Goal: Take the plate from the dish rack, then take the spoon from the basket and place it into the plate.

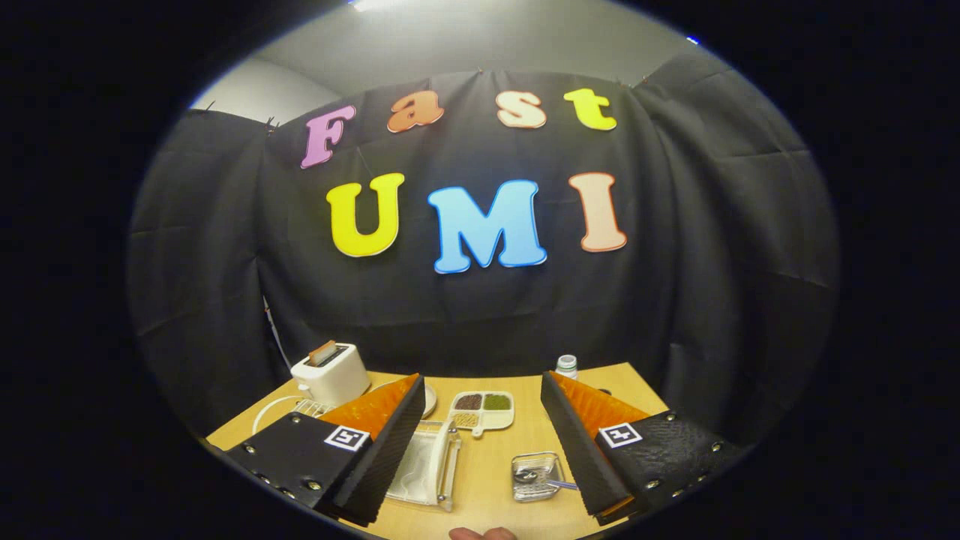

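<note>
The gripper (480,420) was wide open, holding nothing, above the table (487,465); dish rack (424,469) left, basket (534,476) right.

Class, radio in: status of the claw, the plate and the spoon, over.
Claw open, holding nothing. Round pale plate beyond left finger, partly hidden, near white dish rack. Spoon in small wire basket between fingers. Nothing blocking.

Gripper view: fisheye camera riding on the gripper (480,409), held above the near edge of the wooden table (495,457), facing forward and slightly downward toward the booth wall at 12 o'clock. Fingers spread wide apart at 7 and 5 o'clock. Table contents sit low and near; the wall stands beyond them.
</note>
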Demonstrator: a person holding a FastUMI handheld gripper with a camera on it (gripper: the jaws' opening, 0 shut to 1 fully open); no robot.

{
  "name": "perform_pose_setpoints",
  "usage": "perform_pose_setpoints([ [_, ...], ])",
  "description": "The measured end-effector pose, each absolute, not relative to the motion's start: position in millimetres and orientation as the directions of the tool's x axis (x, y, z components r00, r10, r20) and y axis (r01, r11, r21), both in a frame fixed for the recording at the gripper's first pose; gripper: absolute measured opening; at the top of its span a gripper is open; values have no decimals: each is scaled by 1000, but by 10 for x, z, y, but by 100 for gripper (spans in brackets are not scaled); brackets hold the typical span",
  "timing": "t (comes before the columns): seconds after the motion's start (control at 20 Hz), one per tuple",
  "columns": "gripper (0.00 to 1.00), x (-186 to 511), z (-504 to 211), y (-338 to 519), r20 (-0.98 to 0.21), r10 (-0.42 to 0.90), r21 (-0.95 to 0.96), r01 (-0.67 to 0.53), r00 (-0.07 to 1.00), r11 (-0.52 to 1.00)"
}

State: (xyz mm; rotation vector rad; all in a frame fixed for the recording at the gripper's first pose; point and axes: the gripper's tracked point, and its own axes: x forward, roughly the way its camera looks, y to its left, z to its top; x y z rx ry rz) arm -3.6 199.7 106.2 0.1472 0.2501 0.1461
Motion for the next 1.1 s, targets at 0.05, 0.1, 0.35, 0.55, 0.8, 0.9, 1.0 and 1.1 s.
perform_pose_setpoints([
  [0.05, 96, 10, 1046, 2051, -249, 171, 163, -132, 953, 978],
  [0.1, 96, 52, 1035, 2132, -265, 178, 160, -139, 948, 977],
  [0.35, 96, 229, 724, 2544, -416, 201, 146, -154, 887, 977],
  [0.55, 96, 328, 403, 2915, -553, 237, 181, -162, 799, 970],
  [0.8, 96, 469, 99, 3185, -681, 232, 172, -156, 695, 973],
  [0.9, 96, 534, -30, 3246, -713, 223, 172, -142, 665, 975],
  [1.0, 96, 585, -142, 3313, -739, 217, 171, -134, 638, 976],
  [1.1, 96, 612, -252, 3379, -764, 208, 160, -133, 610, 978],
])
